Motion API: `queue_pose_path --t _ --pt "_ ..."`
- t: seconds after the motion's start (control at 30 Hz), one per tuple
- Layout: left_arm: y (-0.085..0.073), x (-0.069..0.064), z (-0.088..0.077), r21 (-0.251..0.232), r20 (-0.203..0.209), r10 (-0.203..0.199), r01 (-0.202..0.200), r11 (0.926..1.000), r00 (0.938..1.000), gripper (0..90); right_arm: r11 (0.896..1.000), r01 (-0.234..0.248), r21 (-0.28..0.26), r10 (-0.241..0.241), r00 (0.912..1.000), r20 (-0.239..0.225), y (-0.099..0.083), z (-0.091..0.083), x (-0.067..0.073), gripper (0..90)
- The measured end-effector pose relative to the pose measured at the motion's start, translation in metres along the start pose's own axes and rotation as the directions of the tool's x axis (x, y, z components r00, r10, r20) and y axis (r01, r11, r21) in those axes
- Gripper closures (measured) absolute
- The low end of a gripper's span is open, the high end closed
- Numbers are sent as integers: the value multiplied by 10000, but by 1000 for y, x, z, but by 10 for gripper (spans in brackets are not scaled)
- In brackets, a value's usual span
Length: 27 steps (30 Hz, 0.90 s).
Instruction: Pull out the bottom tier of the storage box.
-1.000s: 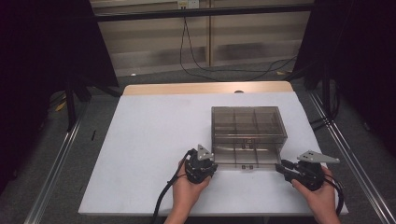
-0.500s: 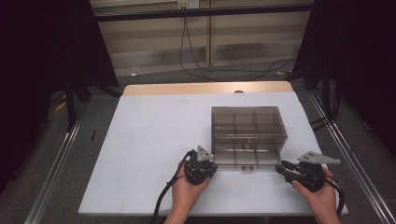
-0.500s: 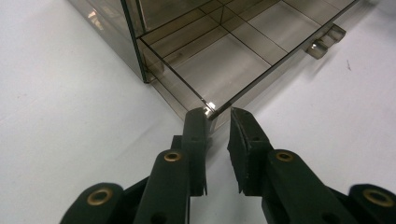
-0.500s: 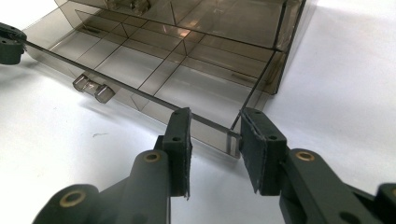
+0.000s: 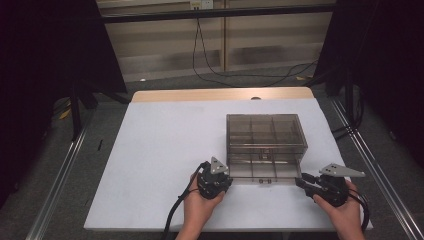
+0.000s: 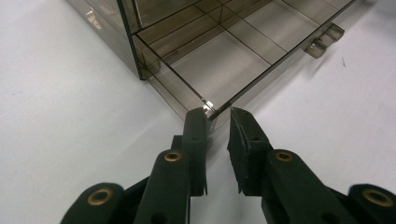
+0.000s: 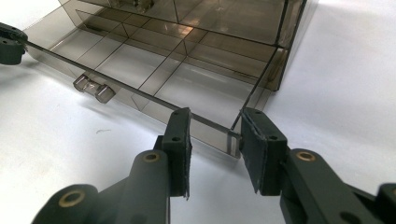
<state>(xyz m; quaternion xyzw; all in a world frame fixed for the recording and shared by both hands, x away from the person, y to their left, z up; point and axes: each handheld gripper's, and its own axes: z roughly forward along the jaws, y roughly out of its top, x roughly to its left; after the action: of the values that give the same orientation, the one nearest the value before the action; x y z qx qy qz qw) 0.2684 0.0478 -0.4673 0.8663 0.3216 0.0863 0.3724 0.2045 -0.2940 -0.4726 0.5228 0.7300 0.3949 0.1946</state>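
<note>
A smoky clear compartment box (image 5: 265, 132) stands on the white table (image 5: 165, 150), right of the middle. A shallow divided tray (image 5: 260, 172) juts from its front, with two small tabs (image 7: 93, 88) on its front wall. My left gripper (image 5: 228, 176) sits at the tray's front left corner. In the left gripper view the jaws (image 6: 217, 114) stand narrowly apart, pinching that corner of the tray (image 6: 224, 65). My right gripper (image 5: 301, 181) is at the front right corner. There its pads (image 7: 212, 126) clamp the corner of the tray (image 7: 201, 88).
The table's left half is bare white surface. Its far edge is a wooden strip (image 5: 220, 95). Metal rails (image 5: 60, 185) run along both sides of the table. Cables (image 5: 235, 75) lie on the floor beyond it.
</note>
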Motion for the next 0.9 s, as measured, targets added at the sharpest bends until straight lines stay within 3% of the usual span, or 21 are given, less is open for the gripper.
queue_pose_path --t 0.9 --pt "-5 -4 -2 -26 153 1 0 10000 9999 776 10000 44 50 -44 10000 -39 -3 -3 1 637"
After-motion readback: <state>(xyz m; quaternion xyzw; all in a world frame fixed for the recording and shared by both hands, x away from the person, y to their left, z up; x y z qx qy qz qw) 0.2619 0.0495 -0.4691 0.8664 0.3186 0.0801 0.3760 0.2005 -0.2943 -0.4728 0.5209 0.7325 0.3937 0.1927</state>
